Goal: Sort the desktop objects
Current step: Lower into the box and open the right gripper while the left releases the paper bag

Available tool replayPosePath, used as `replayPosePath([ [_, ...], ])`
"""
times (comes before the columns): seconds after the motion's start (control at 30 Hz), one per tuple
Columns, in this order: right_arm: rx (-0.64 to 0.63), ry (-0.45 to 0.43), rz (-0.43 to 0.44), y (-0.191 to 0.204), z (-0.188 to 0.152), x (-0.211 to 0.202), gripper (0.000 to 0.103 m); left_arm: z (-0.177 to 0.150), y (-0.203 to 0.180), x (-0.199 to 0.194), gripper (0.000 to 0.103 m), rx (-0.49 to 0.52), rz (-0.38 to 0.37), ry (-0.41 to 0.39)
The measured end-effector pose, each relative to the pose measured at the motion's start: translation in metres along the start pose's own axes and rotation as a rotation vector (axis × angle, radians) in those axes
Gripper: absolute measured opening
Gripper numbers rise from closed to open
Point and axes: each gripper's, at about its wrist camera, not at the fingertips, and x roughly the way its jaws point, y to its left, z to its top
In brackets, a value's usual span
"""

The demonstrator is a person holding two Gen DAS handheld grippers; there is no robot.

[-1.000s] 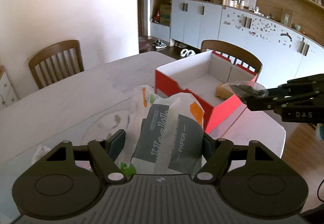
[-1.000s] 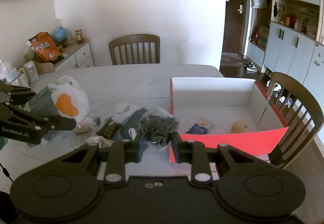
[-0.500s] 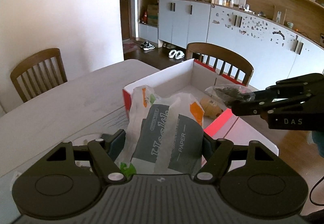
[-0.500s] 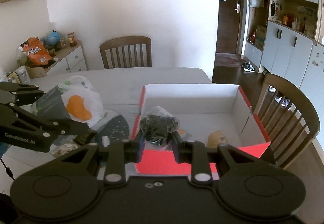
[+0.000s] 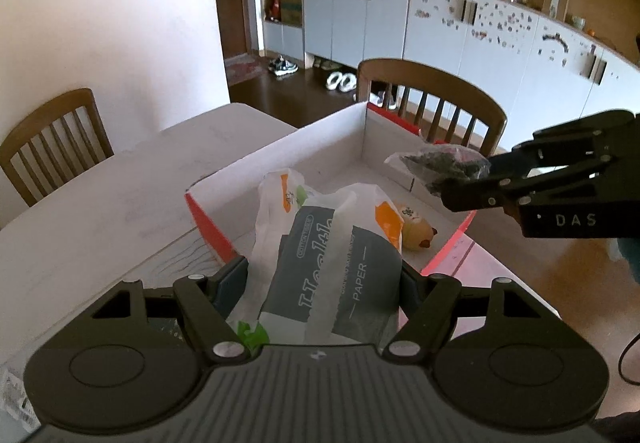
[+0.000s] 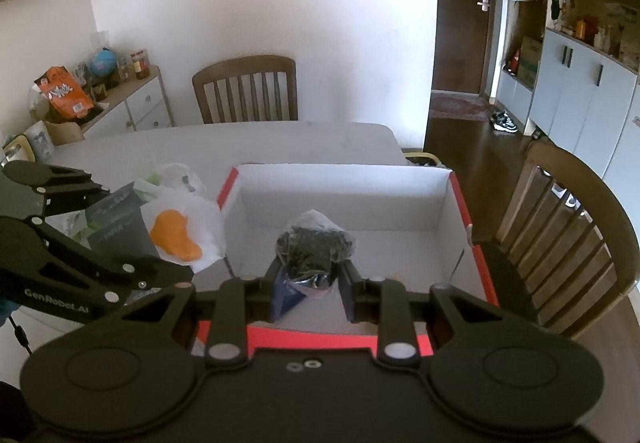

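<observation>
My left gripper is shut on a grey paper tissue pack in a white bag with orange print, held over the near corner of the red box with white inside. My right gripper is shut on a small clear bag of dark stuff and hangs over the box. From the left wrist view, the right gripper and its dark bag are above the box's right side. The left gripper with its pack shows at the box's left edge.
A yellowish item and a blue packet lie inside the box. Wooden chairs stand around the white table. A sideboard with snacks is at the far left.
Both grippers have carried their loads sideways toward the red box and now hang over it. The loose clutter on the table has slid out of the right wrist view.
</observation>
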Motion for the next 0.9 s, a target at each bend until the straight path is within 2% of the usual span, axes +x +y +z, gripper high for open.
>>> replayPosePath([
  [0.33, -0.013, 0.04, -0.001, -0.037, 0.011, 0.029, 0.028, 0.023, -0.011, 0.059, 0.075, 0.015, -0.038, 0.097],
  [0.6, -0.006, 0.086, 0.0, -0.06, 0.015, 0.055, 0.028, 0.033, -0.012, 0.102, 0.075, 0.039, -0.03, 0.204],
  [0.9, -0.055, 0.129, -0.012, -0.07, 0.019, 0.09, 0.028, 0.044, -0.013, 0.146, 0.075, 0.075, -0.016, 0.281],
])
